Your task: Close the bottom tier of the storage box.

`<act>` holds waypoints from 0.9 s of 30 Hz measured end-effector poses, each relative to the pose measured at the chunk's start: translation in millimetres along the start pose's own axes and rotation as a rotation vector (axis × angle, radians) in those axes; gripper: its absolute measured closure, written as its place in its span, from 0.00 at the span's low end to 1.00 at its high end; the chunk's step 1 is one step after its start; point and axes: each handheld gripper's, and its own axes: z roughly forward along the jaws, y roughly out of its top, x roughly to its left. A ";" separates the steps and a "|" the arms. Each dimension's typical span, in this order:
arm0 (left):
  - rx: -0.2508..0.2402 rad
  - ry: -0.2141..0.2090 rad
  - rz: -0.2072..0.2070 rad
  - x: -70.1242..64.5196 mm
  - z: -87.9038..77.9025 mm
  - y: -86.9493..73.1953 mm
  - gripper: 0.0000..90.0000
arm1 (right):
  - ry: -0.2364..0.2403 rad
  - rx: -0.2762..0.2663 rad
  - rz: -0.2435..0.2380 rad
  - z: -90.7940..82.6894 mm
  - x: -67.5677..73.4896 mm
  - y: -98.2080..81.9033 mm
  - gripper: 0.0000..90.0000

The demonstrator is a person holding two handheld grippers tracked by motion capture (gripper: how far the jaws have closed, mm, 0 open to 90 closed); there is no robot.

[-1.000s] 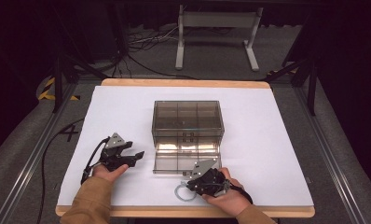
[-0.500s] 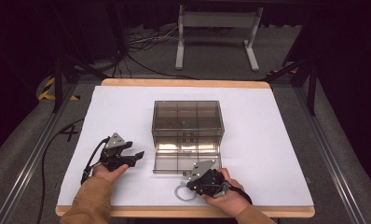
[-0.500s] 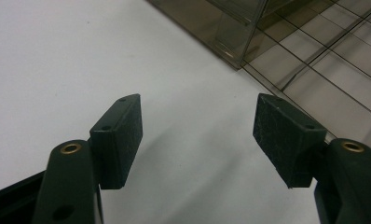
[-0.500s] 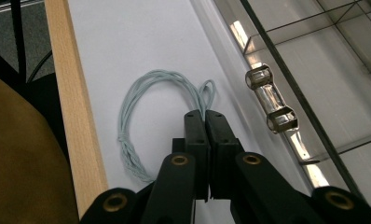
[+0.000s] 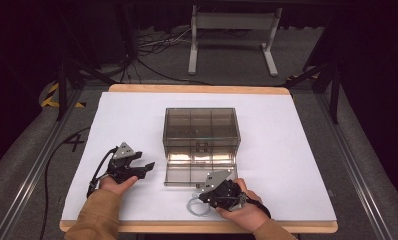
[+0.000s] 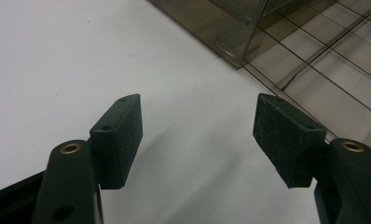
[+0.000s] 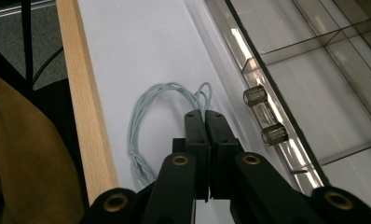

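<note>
Bright overhead light on white table [image 5: 137, 115] — dark surroundings, soft shadows, mild blur.

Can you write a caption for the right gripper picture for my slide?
Shut black right gripper pinching a pale blue looped string on white paper beside the smoky clear plastic drawer.

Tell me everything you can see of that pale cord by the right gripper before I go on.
The cord is thin, pale blue-grey and twisted, like string or fine wire, bent into a loose loop. It lies flat on the white table cover, between the wooden table edge and the front wall of the open smoky clear drawer. The right gripper is shut, its jaw tips pinching the loop's upper strands. The loop's lower end runs under the gripper, so where it ends I cannot tell.
</note>
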 end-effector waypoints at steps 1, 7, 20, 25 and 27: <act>-0.001 0.000 0.001 0.0 0.0 0.0 0.37 | -0.002 -0.002 0.002 -0.6 0.4 0.7 1.00; 0.000 0.000 0.001 0.0 0.0 0.0 0.38 | -0.007 -0.017 0.004 -5.2 1.1 4.8 1.00; 0.001 0.001 0.001 0.0 -0.1 0.0 0.37 | -0.040 -0.054 0.024 -14.7 -1.3 14.9 0.99; 0.002 0.002 0.001 -0.1 0.0 0.0 0.38 | -0.067 -0.056 0.050 -17.9 -4.4 18.5 0.99; 0.002 0.003 0.002 -0.1 0.0 0.0 0.38 | -0.081 -0.058 0.060 -19.8 -6.0 20.0 1.00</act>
